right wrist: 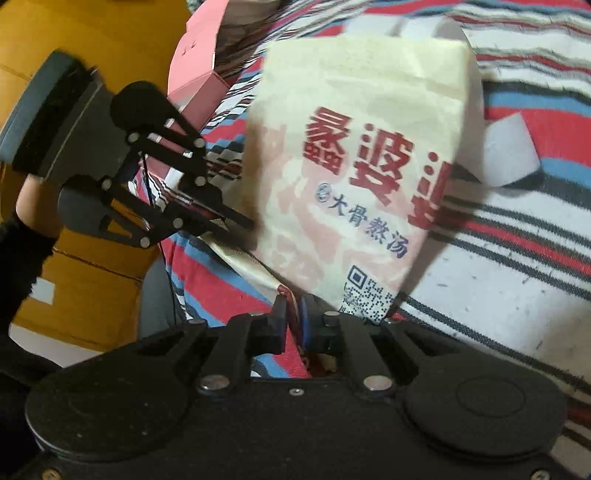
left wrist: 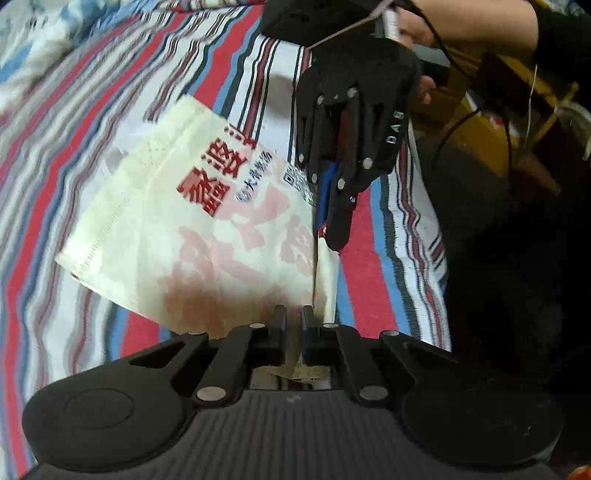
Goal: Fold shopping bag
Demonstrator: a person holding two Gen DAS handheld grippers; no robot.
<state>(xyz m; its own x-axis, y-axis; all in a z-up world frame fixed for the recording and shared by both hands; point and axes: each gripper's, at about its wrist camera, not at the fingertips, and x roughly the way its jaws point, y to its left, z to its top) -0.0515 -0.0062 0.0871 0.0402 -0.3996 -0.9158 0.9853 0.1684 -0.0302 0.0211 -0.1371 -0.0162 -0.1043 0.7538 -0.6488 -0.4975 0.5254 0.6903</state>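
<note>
The cream shopping bag [left wrist: 207, 236] with red characters and a QR code is held partly raised over the striped bedsheet [left wrist: 74, 147]. My left gripper [left wrist: 293, 321] is shut on the bag's near edge, and the fabric passes between its fingers. My right gripper [left wrist: 332, 236] comes down from the upper right, shut on the bag's right edge. In the right wrist view the bag [right wrist: 354, 184] rises in front of me, and my right gripper [right wrist: 291, 312] pinches its lower corner beside the QR code. The left gripper [right wrist: 243, 221] grips the bag's left edge. A white handle strap [right wrist: 506, 147] lies behind.
The bedsheet [right wrist: 498, 288] covers the work surface. A pink box [right wrist: 195, 66] and a yellow cardboard box [right wrist: 92, 29] stand beyond the bed's edge on the left. A person's hand [left wrist: 413, 26] holds the right gripper. Yellow objects and cables [left wrist: 480, 129] lie at the right.
</note>
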